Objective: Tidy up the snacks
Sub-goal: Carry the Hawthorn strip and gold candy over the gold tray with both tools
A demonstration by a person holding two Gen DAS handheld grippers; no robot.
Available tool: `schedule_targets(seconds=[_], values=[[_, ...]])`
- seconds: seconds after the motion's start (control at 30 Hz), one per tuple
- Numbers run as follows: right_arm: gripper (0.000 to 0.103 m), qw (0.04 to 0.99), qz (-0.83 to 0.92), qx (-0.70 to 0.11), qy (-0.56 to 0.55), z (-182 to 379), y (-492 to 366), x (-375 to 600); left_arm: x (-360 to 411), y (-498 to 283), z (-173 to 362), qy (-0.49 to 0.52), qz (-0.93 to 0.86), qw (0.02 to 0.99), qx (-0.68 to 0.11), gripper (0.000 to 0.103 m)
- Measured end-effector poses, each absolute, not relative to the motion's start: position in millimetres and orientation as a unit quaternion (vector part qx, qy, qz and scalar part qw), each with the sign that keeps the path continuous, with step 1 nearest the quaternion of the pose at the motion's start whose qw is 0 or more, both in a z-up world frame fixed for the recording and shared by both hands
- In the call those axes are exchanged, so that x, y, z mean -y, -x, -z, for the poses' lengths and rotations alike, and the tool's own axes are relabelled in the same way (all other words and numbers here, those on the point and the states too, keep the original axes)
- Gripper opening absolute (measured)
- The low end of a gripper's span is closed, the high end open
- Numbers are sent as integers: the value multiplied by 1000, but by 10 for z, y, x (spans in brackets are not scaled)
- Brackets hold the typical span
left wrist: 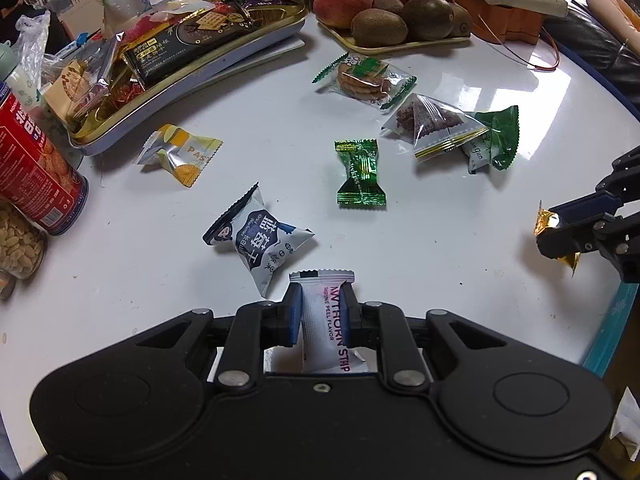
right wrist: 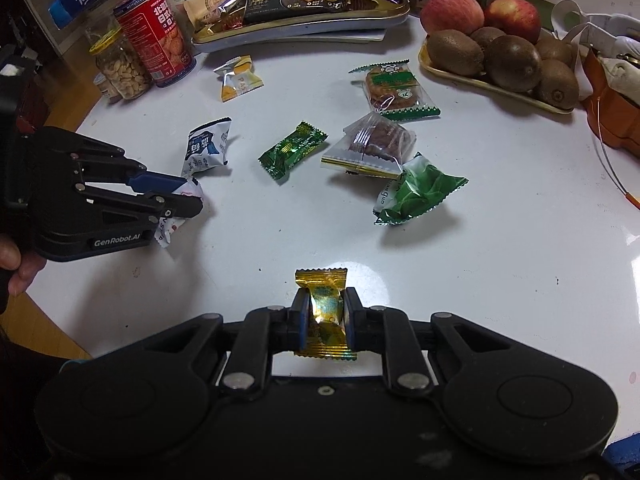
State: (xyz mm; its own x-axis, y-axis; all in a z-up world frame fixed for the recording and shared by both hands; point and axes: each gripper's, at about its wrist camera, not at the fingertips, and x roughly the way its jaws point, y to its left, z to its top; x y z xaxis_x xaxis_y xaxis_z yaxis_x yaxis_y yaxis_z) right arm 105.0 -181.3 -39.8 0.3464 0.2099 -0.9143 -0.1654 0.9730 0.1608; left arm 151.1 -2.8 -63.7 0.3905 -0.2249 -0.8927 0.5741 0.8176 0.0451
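Crinkly foil and plastic wrappers lie scattered on the glossy white table point(left wrist: 460, 240): a green twist-end candy point(left wrist: 359, 173), a blue-and-white pillow pack point(left wrist: 256, 240), a clear cookie packet point(left wrist: 366, 78). The shallow gold-rimmed tin tray point(right wrist: 360, 20) is heaped with snack packs, and a yellow tray point(right wrist: 432, 62) holds kiwis and apples. Held low over the table, the left gripper point(left wrist: 320, 314) is clamped on a white hawthorn strip sachet point(left wrist: 322, 320), the right gripper point(right wrist: 326, 314) pinching a gold foil candy point(right wrist: 325, 312).

home | white table point(left wrist: 440, 240) | fruit tray point(right wrist: 496, 80) | biscuit tin point(right wrist: 154, 40)
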Motion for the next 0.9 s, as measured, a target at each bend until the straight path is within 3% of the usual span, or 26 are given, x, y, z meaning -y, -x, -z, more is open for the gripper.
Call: schedule_targets(seconds=[0.4,0.9], values=[[18,832,-83,-548,-33,384,-1038,1924,-118,-1490,513,-150,206,832,-493,24],[19,847,-107,-517,-60,-22,-614,1896,-140,-961,118,-103,188,854,-473,24]])
